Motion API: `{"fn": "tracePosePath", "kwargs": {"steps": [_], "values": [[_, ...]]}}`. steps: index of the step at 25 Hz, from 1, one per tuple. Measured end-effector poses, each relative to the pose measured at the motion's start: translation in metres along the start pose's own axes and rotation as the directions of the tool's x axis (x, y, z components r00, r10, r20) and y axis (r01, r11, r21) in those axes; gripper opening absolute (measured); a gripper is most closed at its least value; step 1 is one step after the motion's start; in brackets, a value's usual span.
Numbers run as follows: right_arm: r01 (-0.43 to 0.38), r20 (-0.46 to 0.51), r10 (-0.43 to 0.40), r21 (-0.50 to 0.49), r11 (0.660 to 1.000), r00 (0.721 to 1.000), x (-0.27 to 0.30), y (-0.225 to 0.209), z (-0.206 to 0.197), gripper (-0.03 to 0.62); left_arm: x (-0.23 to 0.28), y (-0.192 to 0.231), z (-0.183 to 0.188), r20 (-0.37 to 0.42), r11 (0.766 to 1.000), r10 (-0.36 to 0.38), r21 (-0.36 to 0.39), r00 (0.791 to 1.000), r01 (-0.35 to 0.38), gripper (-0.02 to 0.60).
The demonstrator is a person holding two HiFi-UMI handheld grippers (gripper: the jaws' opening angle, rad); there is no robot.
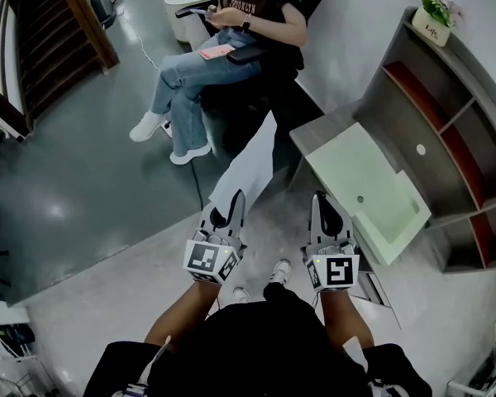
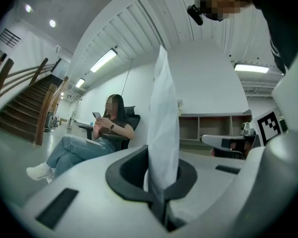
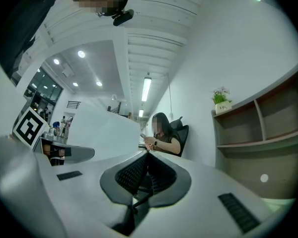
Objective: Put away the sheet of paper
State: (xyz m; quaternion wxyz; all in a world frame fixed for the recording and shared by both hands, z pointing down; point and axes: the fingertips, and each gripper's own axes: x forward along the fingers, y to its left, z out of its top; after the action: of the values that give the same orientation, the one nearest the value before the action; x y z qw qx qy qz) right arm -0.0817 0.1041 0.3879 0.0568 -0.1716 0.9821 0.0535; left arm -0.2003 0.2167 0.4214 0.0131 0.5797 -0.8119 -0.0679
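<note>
In the head view, a white sheet of paper [image 1: 250, 165] stands up from my left gripper [image 1: 229, 208], which is shut on its lower edge. Seen from the left gripper view, the paper [image 2: 163, 128] is edge-on and rises between the dark pads of the left gripper [image 2: 161, 178]. My right gripper [image 1: 324, 208] is level with the left one, shut and holding nothing. In the right gripper view, the right gripper [image 3: 147, 156] has its jaws together, and the sheet [image 3: 102, 133] shows as a broad white plane at the left.
A grey desk with a pale green mat [image 1: 369, 193] stands just ahead on the right, backed by an open shelf unit [image 1: 446, 131] with a small potted plant [image 1: 435, 11]. A person [image 1: 228, 52] sits in a chair ahead. Stairs [image 1: 58, 31] rise at the far left.
</note>
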Motion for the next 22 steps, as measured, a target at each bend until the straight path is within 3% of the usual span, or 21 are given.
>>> {"fn": "tracePosePath", "kwargs": {"steps": [12, 22], "values": [[0.072, -0.027, -0.07, 0.06, 0.996, 0.997, 0.013, -0.107, -0.031, 0.021, 0.099, -0.043, -0.015, -0.057, 0.999, -0.053, -0.016, 0.997, 0.052, 0.006], [0.131, -0.03, -0.129, 0.068, 0.989, 0.991, 0.015, -0.16, -0.038, 0.021, 0.154, -0.063, -0.024, -0.095, 0.995, -0.098, -0.023, 0.991, 0.096, 0.006]]}}
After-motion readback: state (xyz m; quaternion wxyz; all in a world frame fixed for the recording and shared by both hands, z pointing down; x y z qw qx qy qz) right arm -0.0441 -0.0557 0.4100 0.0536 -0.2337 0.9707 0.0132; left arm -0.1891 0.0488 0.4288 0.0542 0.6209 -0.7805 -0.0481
